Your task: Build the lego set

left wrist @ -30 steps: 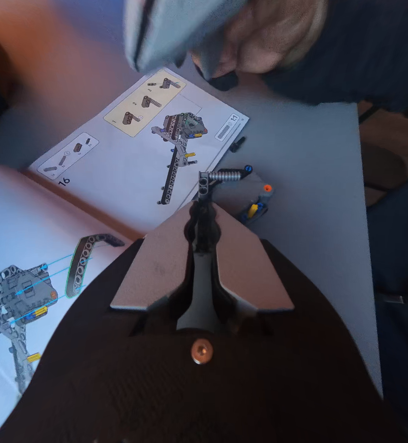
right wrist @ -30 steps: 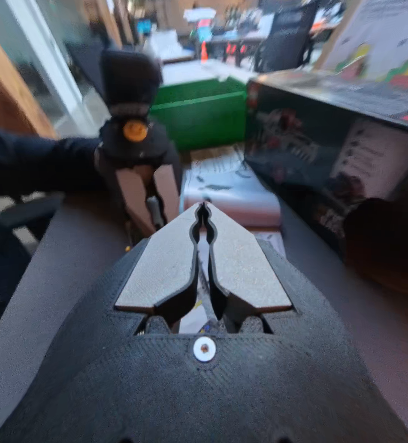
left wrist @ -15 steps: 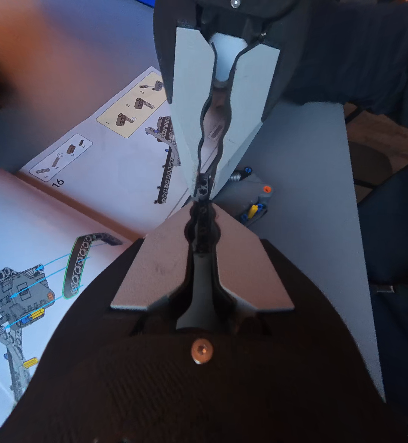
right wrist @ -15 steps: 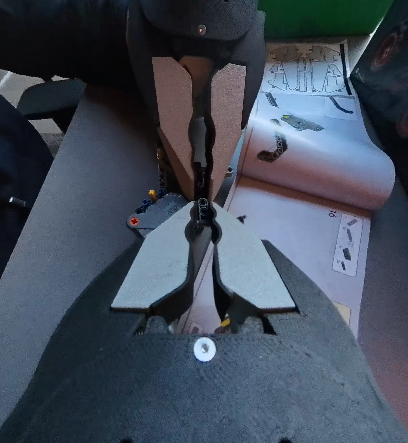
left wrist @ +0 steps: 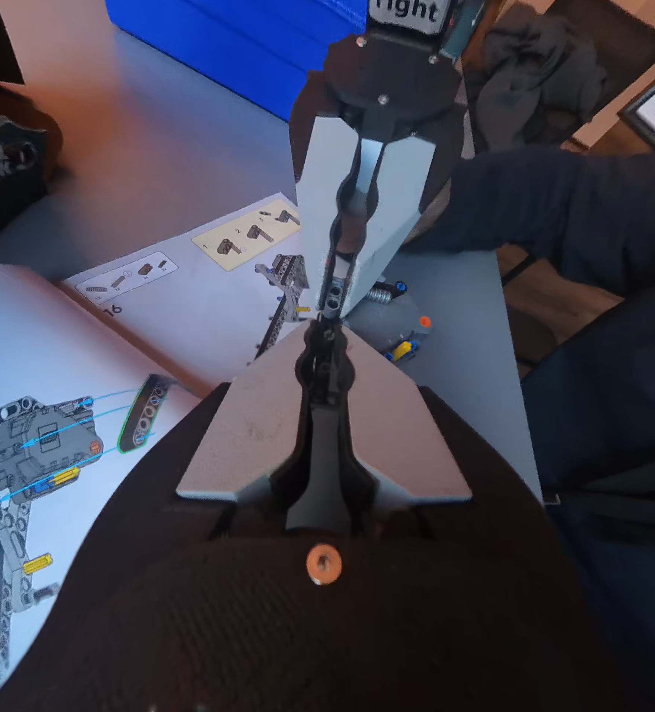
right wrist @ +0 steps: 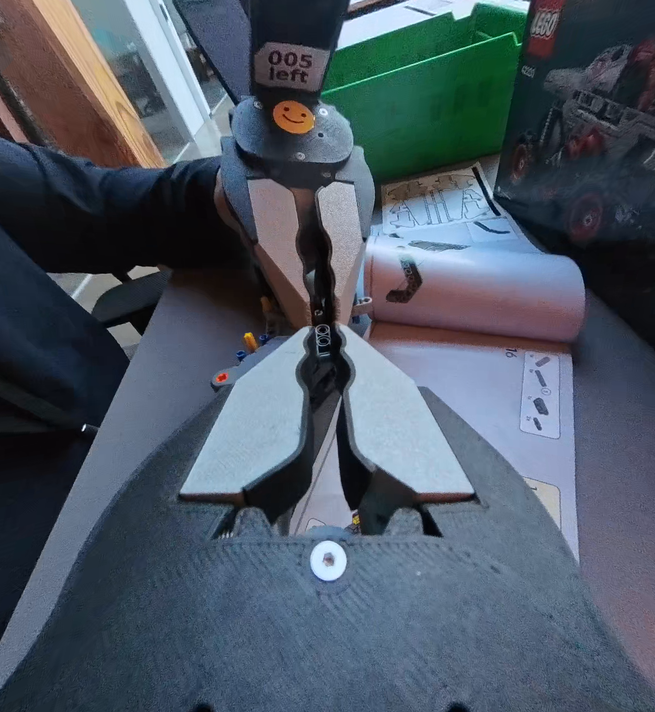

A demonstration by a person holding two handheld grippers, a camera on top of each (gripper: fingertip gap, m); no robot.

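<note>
Dark grey beam (right wrist: pixel 322 339) with two round holes at its end, held in the air above the table (left wrist: pixel 468 385), between the two tools that meet tip to tip. Pinched at this holed end by the right gripper (right wrist: pixel 324 335), jaws closed on it. Gripped at its other part by the left gripper (left wrist: pixel 327 327), jaws also closed around the dark piece that runs down between its fingers. Probably held from both ends so that one side keeps the piece steady while the other presses or takes it over; which of the two, cannot tell.

Just below and behind, lying on the table: a grey motor block (left wrist: pixel 406 331) with an orange dot, yellow and blue pins, and a metal spring (left wrist: pixel 379 294) with a blue tip. Likely the rest of the model, left near so the beam can go onto it.

Under all this, the open instruction book (left wrist: pixel 187 308), flat on one side and curled up on the other, placed close for checking the step. Farther out: a green bin (right wrist: pixel 426 100), the dark set box (right wrist: pixel 603 115) standing at the right, a blue box (left wrist: pixel 233 46) at the far edge of the table.
</note>
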